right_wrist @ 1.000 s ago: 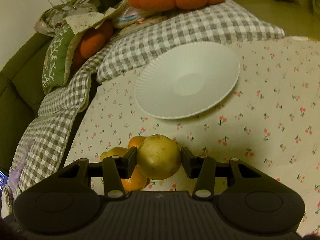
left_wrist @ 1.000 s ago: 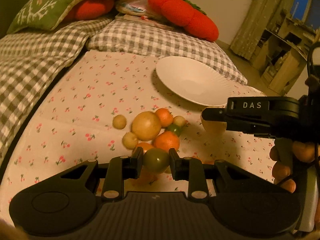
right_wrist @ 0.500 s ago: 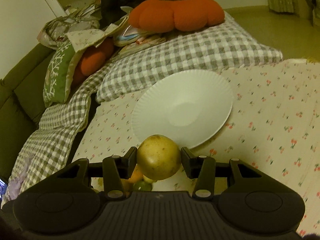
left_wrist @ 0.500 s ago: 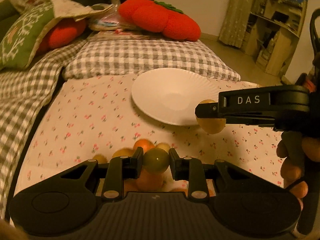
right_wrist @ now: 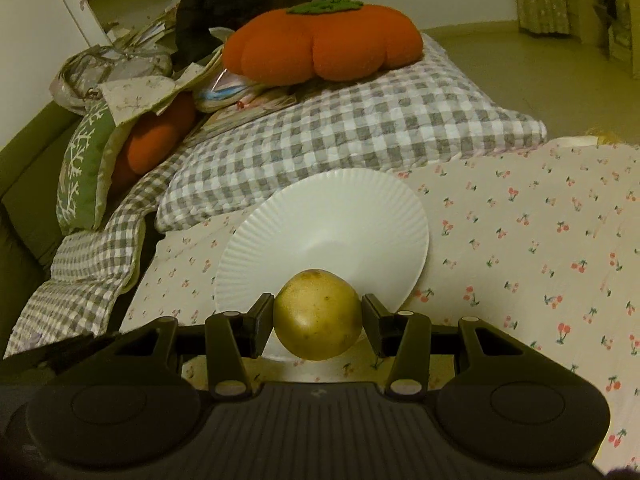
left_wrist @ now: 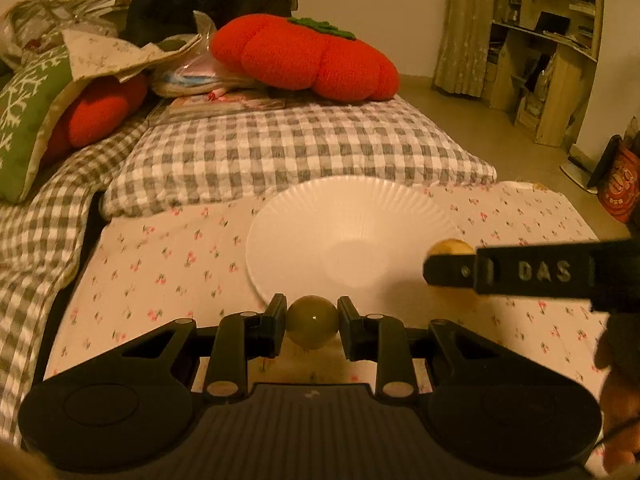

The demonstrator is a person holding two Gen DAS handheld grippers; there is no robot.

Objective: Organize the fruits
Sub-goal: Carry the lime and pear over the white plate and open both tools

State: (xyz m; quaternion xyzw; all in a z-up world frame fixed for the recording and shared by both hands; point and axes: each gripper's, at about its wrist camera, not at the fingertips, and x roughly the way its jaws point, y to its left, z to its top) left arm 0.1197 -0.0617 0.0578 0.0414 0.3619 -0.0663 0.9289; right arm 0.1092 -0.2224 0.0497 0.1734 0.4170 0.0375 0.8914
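The left gripper [left_wrist: 312, 322] holds a small round green fruit [left_wrist: 312, 321] tight between its two black fingers, one on each side. The right gripper [right_wrist: 318, 316] holds a bigger yellow fruit [right_wrist: 317, 314], maybe a pear or an apple, the same way, with its fingers set wider because this fruit is fat. In the left view the right gripper comes in from the side, and its yellow fruit peeks out past the finger, next to the edge of the plate. Just past both fruits sits a white paper plate [left_wrist: 360, 208] with ridges all around its rim. Nothing is on the plate yet. It lies on a cloth with little cherries [right_wrist: 540, 240] printed on it. Behind the plate there is a grey checked pillow [left_wrist: 288, 152], and on top of that a big orange pumpkin cushion [left_wrist: 304, 60]. The step right now looks like carrying both fruits to the plate. The next move, I think, is to bring each fruit over the middle of the plate, go down low, and then let go gently. Round fruit rolls easily, so it should be set down in the dip of the plate and not dropped near the edge. The two grippers are close, so they should take turns and not bump.
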